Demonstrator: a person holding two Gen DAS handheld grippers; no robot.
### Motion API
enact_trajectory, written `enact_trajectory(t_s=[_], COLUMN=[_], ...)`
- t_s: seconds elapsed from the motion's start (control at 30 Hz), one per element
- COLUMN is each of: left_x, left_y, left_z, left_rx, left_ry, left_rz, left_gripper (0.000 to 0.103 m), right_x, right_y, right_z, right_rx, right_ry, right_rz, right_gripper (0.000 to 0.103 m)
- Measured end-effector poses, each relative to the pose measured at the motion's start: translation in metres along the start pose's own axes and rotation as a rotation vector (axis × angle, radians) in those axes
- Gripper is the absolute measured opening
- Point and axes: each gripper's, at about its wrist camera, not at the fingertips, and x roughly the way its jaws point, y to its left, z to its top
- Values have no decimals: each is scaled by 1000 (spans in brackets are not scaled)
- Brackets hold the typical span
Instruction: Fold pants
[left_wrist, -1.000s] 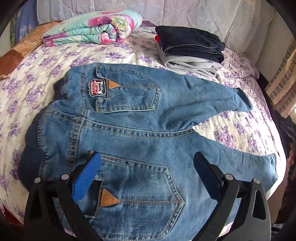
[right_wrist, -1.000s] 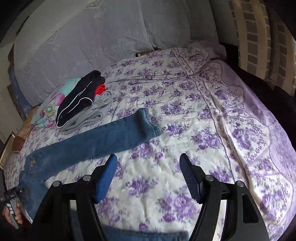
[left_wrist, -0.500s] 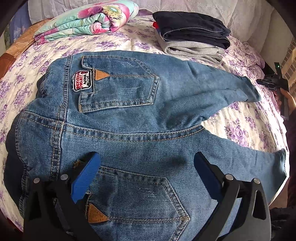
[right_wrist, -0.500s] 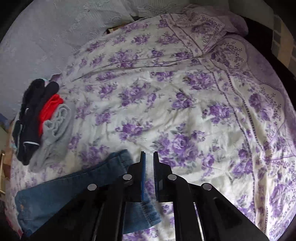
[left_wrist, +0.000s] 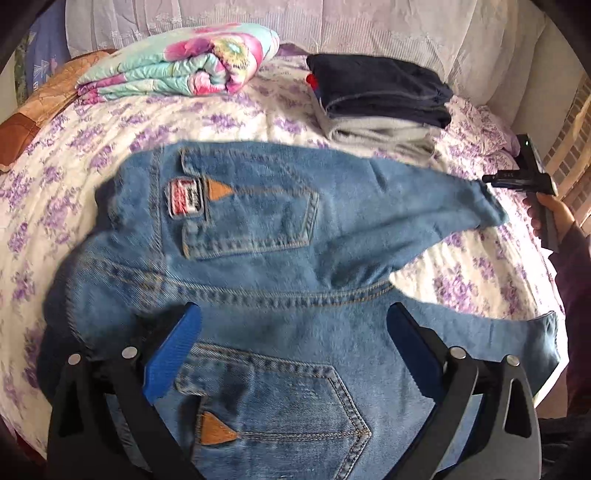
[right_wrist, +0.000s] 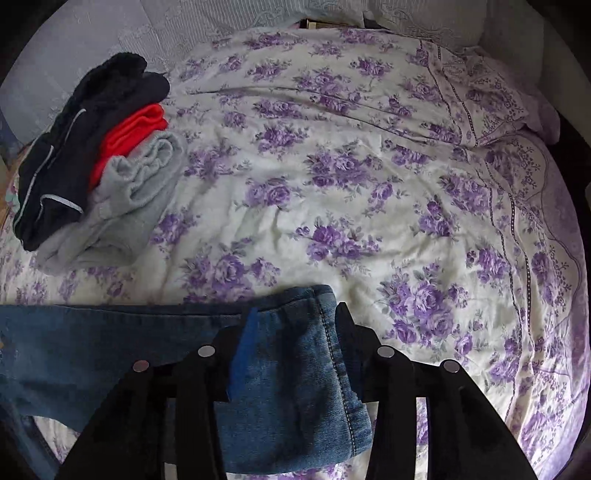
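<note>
Denim pants (left_wrist: 280, 258) flat on bed (right_wrist: 332, 184); left claw (left_wrist: 291, 354) wide, right claw (right_wrist: 295, 354) opening over hem.

Your left gripper (left_wrist: 291, 350) has black angular arms, silver rivets and ribbed blue pads (left_wrist: 171, 356). Your right gripper (right_wrist: 295, 343) matches it. At the frame's right edge, your sleeve (left_wrist: 576, 258) is dark purple.

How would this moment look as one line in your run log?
task: fold pants | jeans: flat on bed | left gripper: open above seat | right gripper: opening, leg hem between fingers
</note>
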Motion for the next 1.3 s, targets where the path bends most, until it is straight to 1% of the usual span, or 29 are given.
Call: enact_trajectory(t_s=[0.03, 0.07, 0.1, 0.2, 0.27, 0.3, 0.33, 0.37, 0.43, 0.53, 0.57, 0.6, 0.63, 0.67, 0.7, 0.8, 0.83, 0.87, 0.9, 0.93, 0.97, 1.0, 1.03, 1.07, 1.1, 1.13, 1.17, 1.23, 1.3], left_x=[-9, -16, -18, 1, 27, 41, 55, 68, 88, 100, 103, 103, 99, 92, 83, 55, 48, 44, 42, 45, 47, 50, 54, 57, 60, 63, 65, 71, 79], left_y=[9, 21, 34, 81, 120, 138, 150, 158, 162, 151, 146, 140, 134, 131, 128, 130, 130, 129, 129, 129, 130, 131, 132, 134, 137, 138, 138, 137, 136], left_z=[11, 24, 37, 76, 96, 102, 108, 112, 122, 129, 129, 129, 127, 127, 126, 123, 121, 119, 118, 120, 120, 121, 121, 122, 122, 122, 121, 120, 118], left_rx=[-14, -40, -74, -160, -250, -304, -340, -367, -377, -362, -346, -321, -292, -270, -245, -233, -226, -218, -211, -213, -221, -225, -232, -246, -260, -269, -269, -258, -246], left_ry=[-23, -36, -34, 24, 83, 114, 157, 189, 229, 240, 249, 249, 237, 212, 187, 135, 128, 128, 134, 140, 149, 163, 173, 183, 192, 198, 200, 209, 230], left_rz=[10, 19, 19, 22, 57, 53, 21, -7, -28, -53, -55, -3, 28, 30, 46, -8, -17, -21, -17, -11, -13, -17, -12, -16, -33, -52, -66, -69, -63], left_gripper=[98, 98, 98, 98, 98, 98, 98, 98, 98, 97, 92, 66, 55, 49, 35, 33, 33, 33, 37, 42, 43, 45, 49, 51, 59, 66, 69, 75, 76], right_x=[-3, -3, -1, 22, 43, 54, 60, 57, 49, 28, 20, 10, -1, -13, -26, -58, -61, -59, -55, -54, -57, -61, -66, -66, -67, -68, -69, -70, -58], right_y=[0, 1, 0, 0, 2, 5, 8, 10, 13, 10, 8, 6, 5, 3, 1, -6, -11, -17, -22, -26, -29, -29, -22, -7, 21, 57, 99, 188, 264], right_z=[5, 11, 16, 20, 16, 12, 8, 7, 6, 3, 1, -1, -3, -6, -10, -21, -23, -22, -22, -21, -21, -19, -17, -14, -9, -5, -4, -8, -19], right_rx=[9, 15, 24, 50, 31, 11, -1, -9, -24, -17, -11, -11, -11, -3, 8, 7, 13, 27, 48, 74, 103, 139, 163, 148, 94, 7, -105, -367, -601], right_ry=[-7, -8, -3, 58, 110, 148, 173, 149, 119, 62, 42, 14, -14, -42, -72, -142, -142, -130, -115, -124, -149, -178, -203, -206, -188, -162, -148, -127, -84], right_rz=[-1, 2, -9, -2, -22, -34, -10, -17, -12, 13, 27, 42, 55, 71, 94, 130, 132, 115, 62, -20, -61, -27, 56, 165, 276, 364, 417, 458, 470], right_gripper=[60, 65, 67, 69, 67, 41, 31, 23, 22, 21, 20, 20, 20, 20, 20, 20, 22, 31, 39, 48, 55, 57, 58, 59, 63, 68, 73, 78, 78])
